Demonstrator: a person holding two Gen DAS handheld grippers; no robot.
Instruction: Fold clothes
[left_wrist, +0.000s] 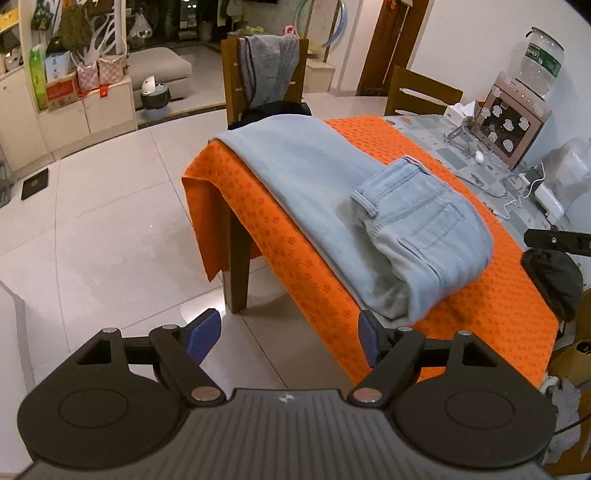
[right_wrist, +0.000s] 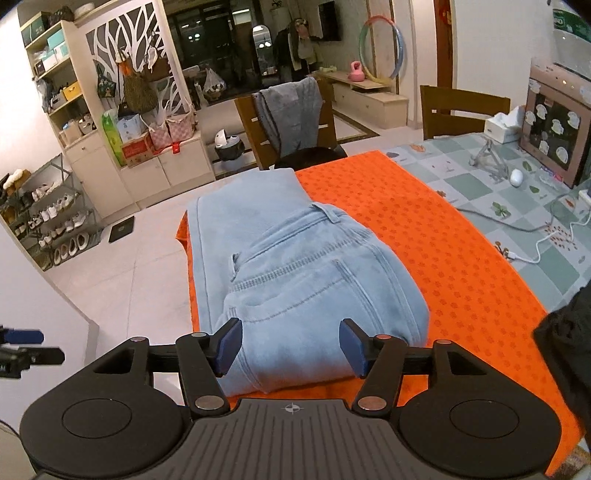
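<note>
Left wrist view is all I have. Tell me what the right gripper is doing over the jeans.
Observer: The right gripper hangs over the near folded end of the jeans, fingers apart, not gripping the denim.
Operator: Report the far side of the room.
Observer: A shoe rack full of pale shoes stands by the far wall.
Operator: Report the left gripper.
Observer: The left gripper sits off the edge of the orange cloth, over the floor.

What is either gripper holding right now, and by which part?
Nothing. The left gripper and right gripper are both open, clear of the jeans.
</note>
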